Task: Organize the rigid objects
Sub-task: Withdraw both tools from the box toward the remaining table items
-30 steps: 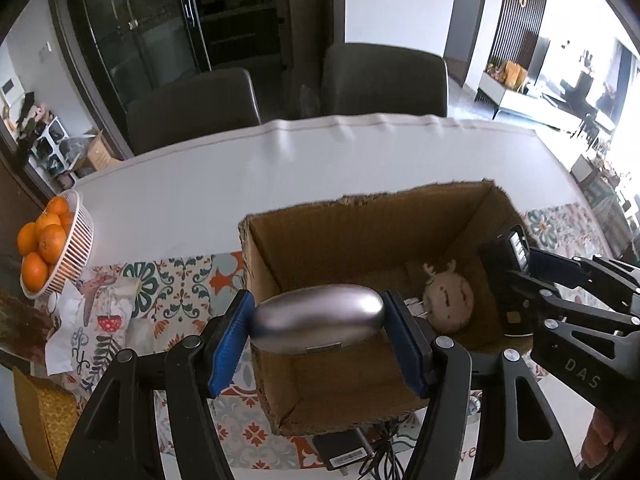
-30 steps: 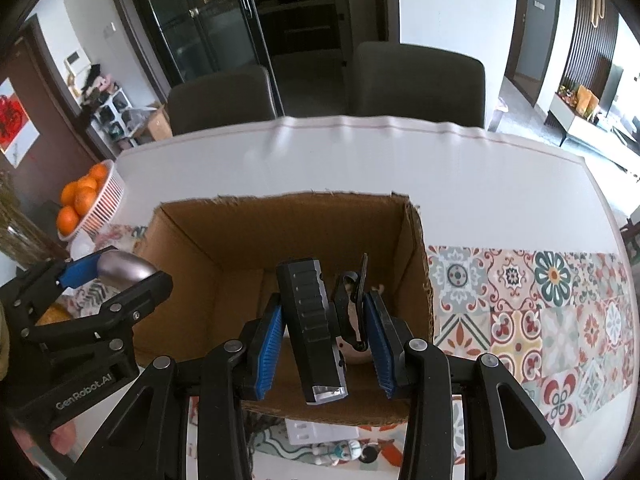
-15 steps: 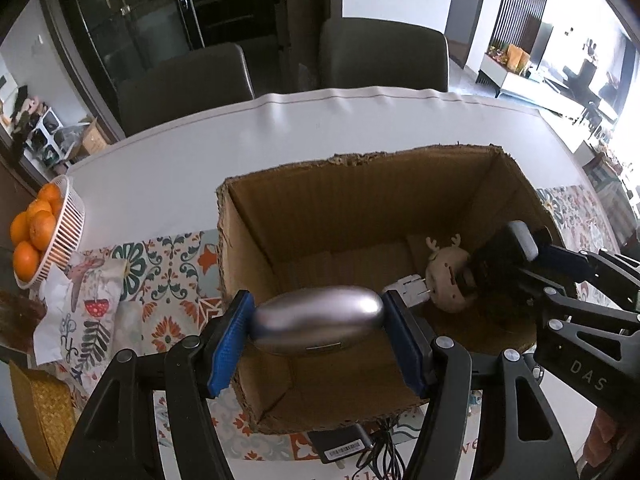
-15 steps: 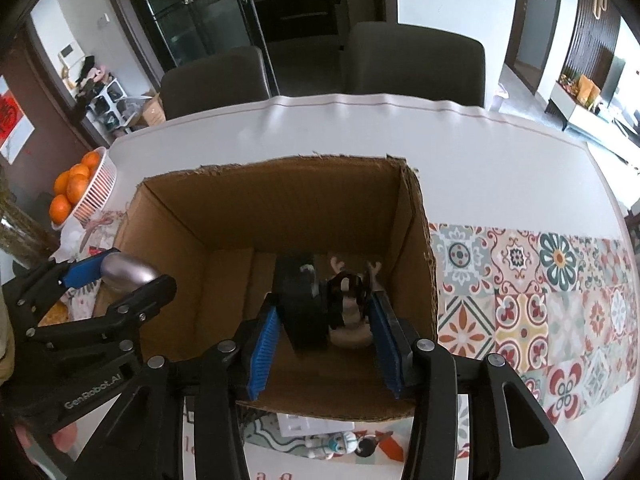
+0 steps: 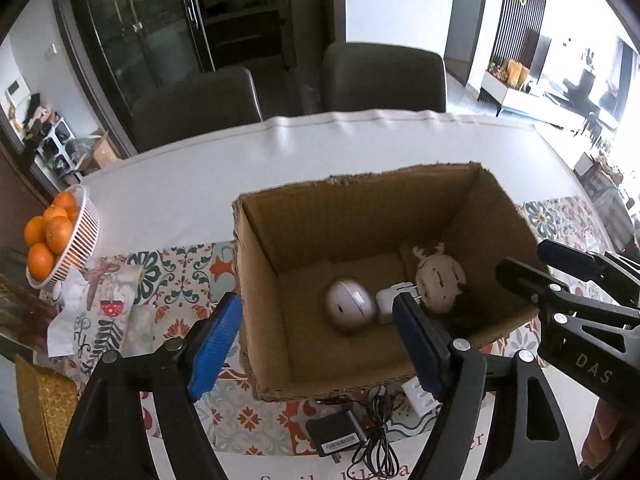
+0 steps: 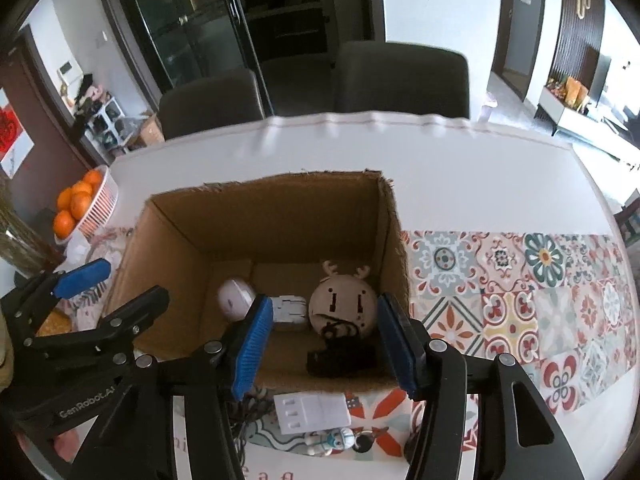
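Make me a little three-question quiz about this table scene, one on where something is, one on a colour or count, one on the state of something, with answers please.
1. Where does the silver oval mouse lie?
A. In the cardboard box
B. In the fruit basket
C. On a chair

2. What colour are the pads on the left gripper?
A. Red
B. Blue
C. Yellow

3. How do the jaws of the right gripper stand?
A. Clamped on the deer-face toy
B. Clamped on the box wall
C. Open, holding nothing

Answers:
1 A: it rests on the box floor beside a white charger.
2 B: both pads show bright blue.
3 C: the jaws have just been opening; the deer-face toy and a black item lie loose below them.
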`<state>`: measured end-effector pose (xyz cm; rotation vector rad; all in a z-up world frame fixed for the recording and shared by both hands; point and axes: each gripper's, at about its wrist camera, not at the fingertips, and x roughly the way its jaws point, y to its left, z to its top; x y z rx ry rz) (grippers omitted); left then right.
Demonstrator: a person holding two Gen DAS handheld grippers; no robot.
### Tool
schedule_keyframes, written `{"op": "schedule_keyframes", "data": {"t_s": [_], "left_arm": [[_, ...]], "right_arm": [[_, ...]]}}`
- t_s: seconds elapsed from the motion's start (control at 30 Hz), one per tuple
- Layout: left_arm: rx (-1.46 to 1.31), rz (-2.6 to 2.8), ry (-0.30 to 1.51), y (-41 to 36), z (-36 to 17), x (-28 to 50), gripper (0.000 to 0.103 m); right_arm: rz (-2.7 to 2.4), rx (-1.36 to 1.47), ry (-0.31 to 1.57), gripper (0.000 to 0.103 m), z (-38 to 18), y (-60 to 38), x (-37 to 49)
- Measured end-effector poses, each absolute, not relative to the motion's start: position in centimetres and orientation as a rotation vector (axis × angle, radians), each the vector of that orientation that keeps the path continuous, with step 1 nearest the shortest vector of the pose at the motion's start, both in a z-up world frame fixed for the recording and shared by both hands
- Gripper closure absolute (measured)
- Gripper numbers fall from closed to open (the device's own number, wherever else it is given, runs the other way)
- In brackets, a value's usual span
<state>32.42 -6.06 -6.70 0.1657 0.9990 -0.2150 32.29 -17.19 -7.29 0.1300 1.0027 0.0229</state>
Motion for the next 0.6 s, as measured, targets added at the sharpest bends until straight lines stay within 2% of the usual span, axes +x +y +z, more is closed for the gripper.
{"op": "schedule_keyframes", "data": {"t_s": [0.33,0.6], "left_arm": [[0.175,-0.196,0.886,-5.1,-4.2,28.5,0.022],[0.175,-0.190,0.865,-4.6,-4.1,25.7,0.021]], "right_arm": [[0.013,0.142,0.914,0.045,-5.3,-17.1,29.1],[0.013,0.129,0.877,0.044,-5.0,-16.7,26.6]]}}
